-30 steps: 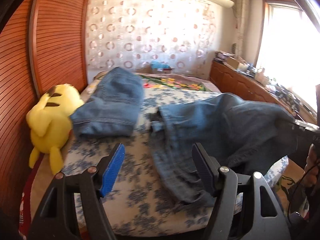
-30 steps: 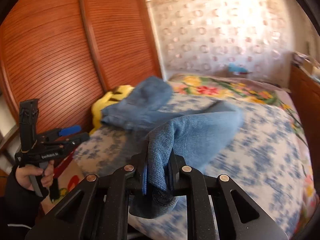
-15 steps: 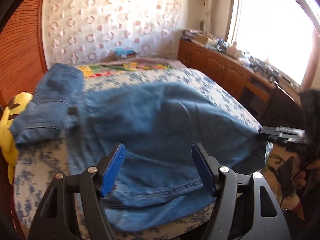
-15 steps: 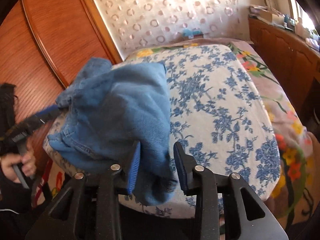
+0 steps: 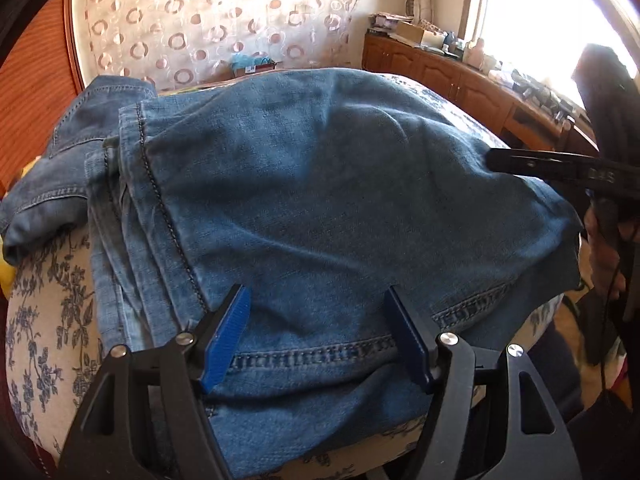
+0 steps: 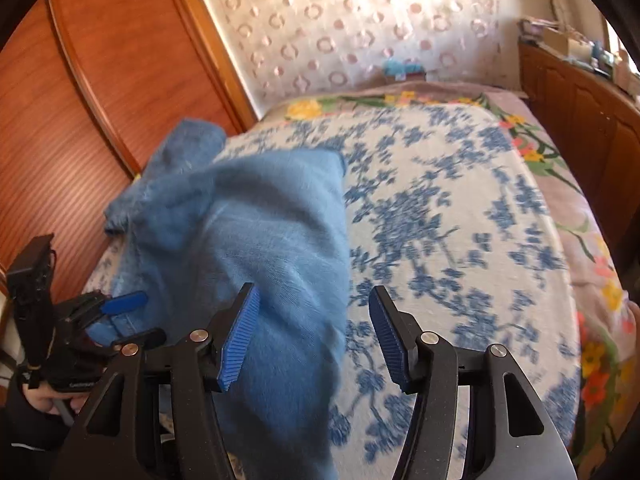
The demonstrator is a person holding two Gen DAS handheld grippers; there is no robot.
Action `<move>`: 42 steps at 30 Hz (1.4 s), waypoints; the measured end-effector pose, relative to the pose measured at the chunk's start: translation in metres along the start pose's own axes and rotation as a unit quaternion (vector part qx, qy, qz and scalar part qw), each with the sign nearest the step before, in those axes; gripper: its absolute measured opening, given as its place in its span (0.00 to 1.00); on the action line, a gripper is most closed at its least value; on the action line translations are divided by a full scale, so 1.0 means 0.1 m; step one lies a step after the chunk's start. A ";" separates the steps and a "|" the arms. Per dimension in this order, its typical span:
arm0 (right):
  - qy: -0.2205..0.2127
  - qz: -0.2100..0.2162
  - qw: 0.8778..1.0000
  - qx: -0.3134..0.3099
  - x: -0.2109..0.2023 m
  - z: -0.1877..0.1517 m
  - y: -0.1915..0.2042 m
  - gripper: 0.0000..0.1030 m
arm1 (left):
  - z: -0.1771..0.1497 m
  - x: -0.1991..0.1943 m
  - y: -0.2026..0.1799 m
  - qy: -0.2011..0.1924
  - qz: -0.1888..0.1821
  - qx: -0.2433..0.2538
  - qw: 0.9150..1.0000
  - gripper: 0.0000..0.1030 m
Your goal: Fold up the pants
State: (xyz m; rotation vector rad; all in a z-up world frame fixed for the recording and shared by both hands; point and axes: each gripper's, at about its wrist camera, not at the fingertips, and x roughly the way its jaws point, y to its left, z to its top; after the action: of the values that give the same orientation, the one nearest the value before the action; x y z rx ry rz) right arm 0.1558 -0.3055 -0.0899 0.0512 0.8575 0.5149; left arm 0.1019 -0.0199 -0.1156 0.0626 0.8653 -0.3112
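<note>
Pants [image 5: 320, 200] spread on floral bed [image 6: 440, 240], folded jeans [image 5: 60, 160] beside, cabinet [image 5: 460, 80] behind

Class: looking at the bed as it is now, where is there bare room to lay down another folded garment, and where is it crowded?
Free: the blue-flowered sheet between the jeans and the wooden cabinets, back to the bright floral blanket. Crowded: the side by the slatted wooden panel, where the jeans and a second denim piece lie.
</note>
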 end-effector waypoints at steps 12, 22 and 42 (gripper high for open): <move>0.039 0.019 0.999 0.017 0.28 -0.10 -0.04 0.60 | -0.22 -0.10 0.15 -0.011 -0.013 -0.001 1.000 0.67; -0.006 0.045 0.999 0.007 -0.04 0.19 0.13 0.04 | -0.25 -0.20 0.19 -0.018 -0.029 -0.014 0.999 0.67; -0.032 0.137 0.982 -0.130 0.14 0.49 1.83 0.03 | -0.27 -1.18 1.10 -0.103 0.031 -0.097 0.989 0.67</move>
State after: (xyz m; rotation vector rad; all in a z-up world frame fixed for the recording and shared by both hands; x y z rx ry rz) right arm 0.1233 -0.1305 -0.0229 -0.0538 0.7175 0.8762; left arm 0.0426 0.1190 -0.0515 -0.1210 0.6826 -0.1700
